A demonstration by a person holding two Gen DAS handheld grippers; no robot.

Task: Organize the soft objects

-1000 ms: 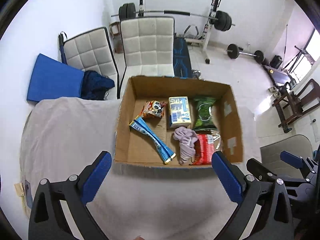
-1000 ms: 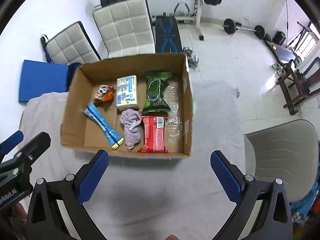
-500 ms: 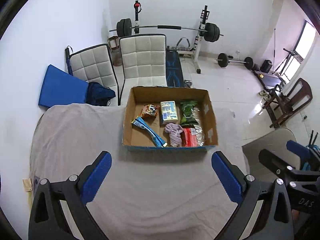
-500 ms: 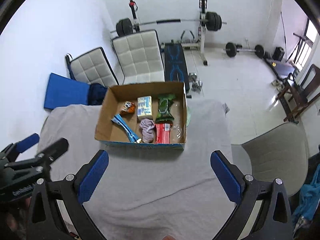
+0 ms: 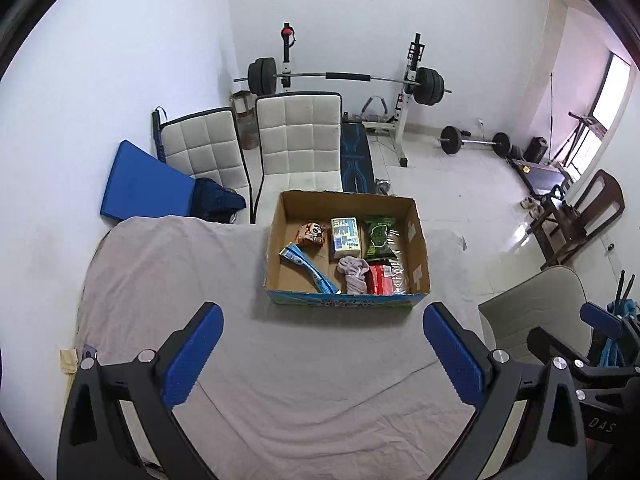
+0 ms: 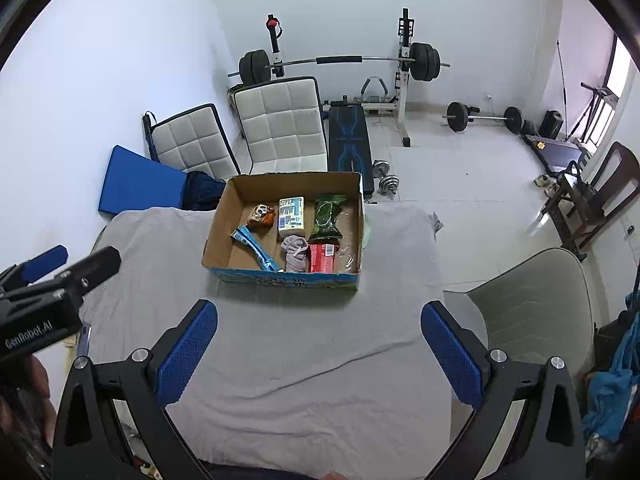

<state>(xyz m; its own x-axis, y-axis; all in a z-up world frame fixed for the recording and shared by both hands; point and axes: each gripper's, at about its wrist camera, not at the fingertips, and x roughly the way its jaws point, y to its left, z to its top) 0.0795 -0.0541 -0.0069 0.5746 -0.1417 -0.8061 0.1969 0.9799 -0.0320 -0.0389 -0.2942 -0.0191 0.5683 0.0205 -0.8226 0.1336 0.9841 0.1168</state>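
A cardboard box (image 5: 418, 240) (image 6: 218, 224) stands at the far side of a table under a grey cloth (image 5: 168, 280) (image 6: 396, 280). Inside lie a lilac cloth (image 5: 353, 274) (image 6: 295, 252), a red packet (image 5: 378, 279) (image 6: 322, 258), a green packet (image 5: 378, 236) (image 6: 327, 216), a tissue pack (image 5: 345, 232) (image 6: 291, 216), a blue tube (image 5: 308, 267) (image 6: 256, 249) and an orange panda pouch (image 5: 311, 233) (image 6: 262, 214). My left gripper (image 5: 322, 352) and right gripper (image 6: 318, 346) are open and empty, held high above the near table, well back from the box.
Two white padded chairs (image 5: 298, 136) and a blue mat (image 5: 140, 180) stand behind the table. A grey chair (image 6: 528, 312) is at the table's right. A barbell rack (image 5: 344, 76), dumbbells and wooden chairs (image 6: 592, 196) fill the room beyond.
Both grippers have pulled back and up from the box, so it looks much smaller and the whole table shows. Both stayed open and empty.
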